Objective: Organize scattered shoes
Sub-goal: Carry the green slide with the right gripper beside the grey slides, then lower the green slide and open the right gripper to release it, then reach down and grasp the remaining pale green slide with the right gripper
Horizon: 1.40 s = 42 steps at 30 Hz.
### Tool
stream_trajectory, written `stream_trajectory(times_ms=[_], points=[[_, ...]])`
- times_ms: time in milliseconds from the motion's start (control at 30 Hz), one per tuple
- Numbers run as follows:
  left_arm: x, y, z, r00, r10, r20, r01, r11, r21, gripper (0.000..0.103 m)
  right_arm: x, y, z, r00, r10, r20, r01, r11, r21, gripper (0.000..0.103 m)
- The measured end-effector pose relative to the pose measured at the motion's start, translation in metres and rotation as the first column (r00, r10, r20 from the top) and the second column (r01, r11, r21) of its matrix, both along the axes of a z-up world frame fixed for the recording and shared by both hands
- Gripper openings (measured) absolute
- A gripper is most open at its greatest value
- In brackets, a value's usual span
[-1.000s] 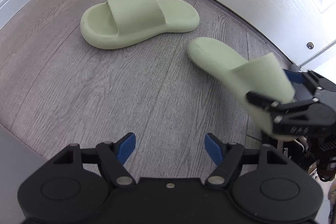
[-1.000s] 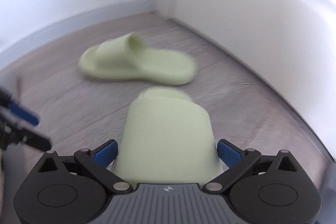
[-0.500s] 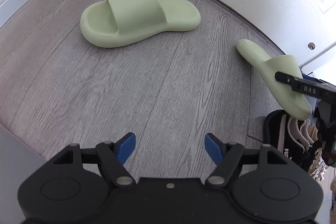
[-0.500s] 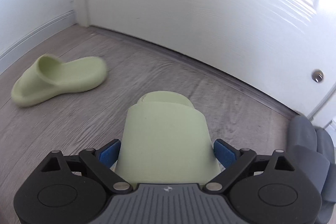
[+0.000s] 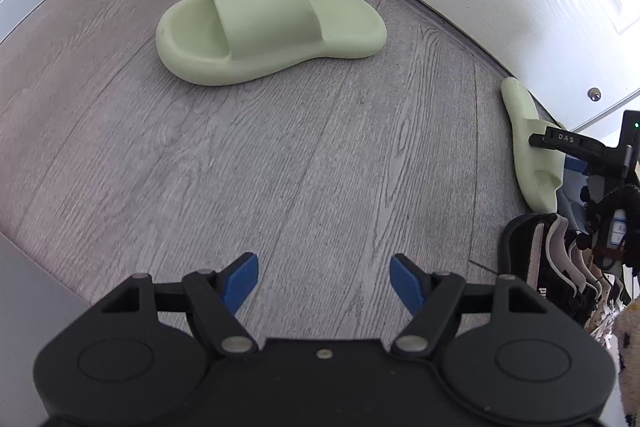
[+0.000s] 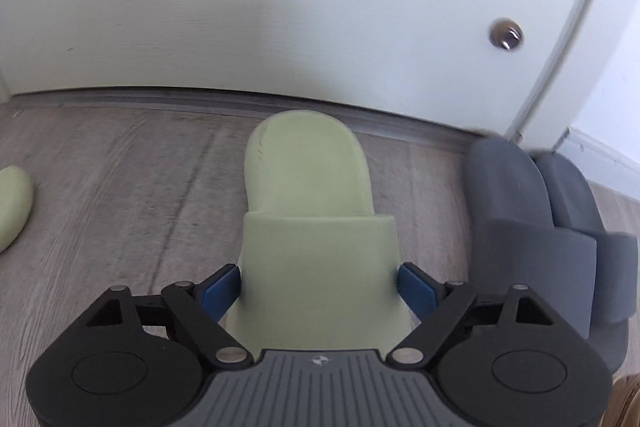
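Right hand-held gripper (image 6: 320, 287) has its blue pads (image 6: 218, 291) squeezed against both sides of the strap of a pale green foam slide sandal (image 6: 312, 223). That slide points toe-first at the white door (image 6: 280, 7) on the far side, toe just short of the threshold strip. From the left wrist view it sits at the far right, low to the grey wood-look plank floor (image 5: 280, 155), though I can't tell if the sole is actually touching down. Just to its right is a pair of dark grey foam slides (image 6: 536, 227), lined up side by side facing the same door. There's a small round metal door stop (image 6: 506, 35) on the door above them.

Left hand-held gripper (image 5: 324, 283) is spread wide with nothing between the pads, hovering over bare floor. The matching pale green foam slide (image 5: 264, 27) lies flat on the floor, on the far side from that gripper, well apart from its partner and turned sideways, toe to the left. Some black and white sneakers (image 5: 548, 259) sit at the near right edge, close to the held slide's heel.
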<state>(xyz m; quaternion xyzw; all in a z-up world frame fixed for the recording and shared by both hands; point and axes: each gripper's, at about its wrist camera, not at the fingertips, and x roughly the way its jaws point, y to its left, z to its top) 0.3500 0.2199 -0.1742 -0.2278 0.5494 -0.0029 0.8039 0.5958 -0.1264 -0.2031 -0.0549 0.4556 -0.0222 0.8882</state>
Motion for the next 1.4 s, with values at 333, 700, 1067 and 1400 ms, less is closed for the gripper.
stream_trajectory(times_ms=[333,700,1067,1400], points=[[0.001,0.002,-0.002,1.0,0.009,-0.007,-0.01,1.0,-0.01,0.073,0.012,-0.03,-0.004,0.987,-0.16,0.008,0.161,0.987,-0.021,0.086],[0.001,0.002,-0.001,1.0,0.012,0.002,-0.012,1.0,0.005,0.073,-0.036,0.003,0.03,0.981,0.146,0.125,-0.15,0.988,0.024,0.094],[-0.006,0.009,0.01,0.993,0.102,0.059,-0.108,0.989,0.099,0.073,-0.09,0.17,0.036,0.381,0.924,0.038,-0.88,0.375,-0.293,0.1],[0.022,0.03,0.004,0.967,0.205,0.151,-0.235,0.947,0.218,0.073,-0.095,0.285,0.036,-0.038,0.999,-0.028,-0.935,-0.046,-0.351,0.1]])
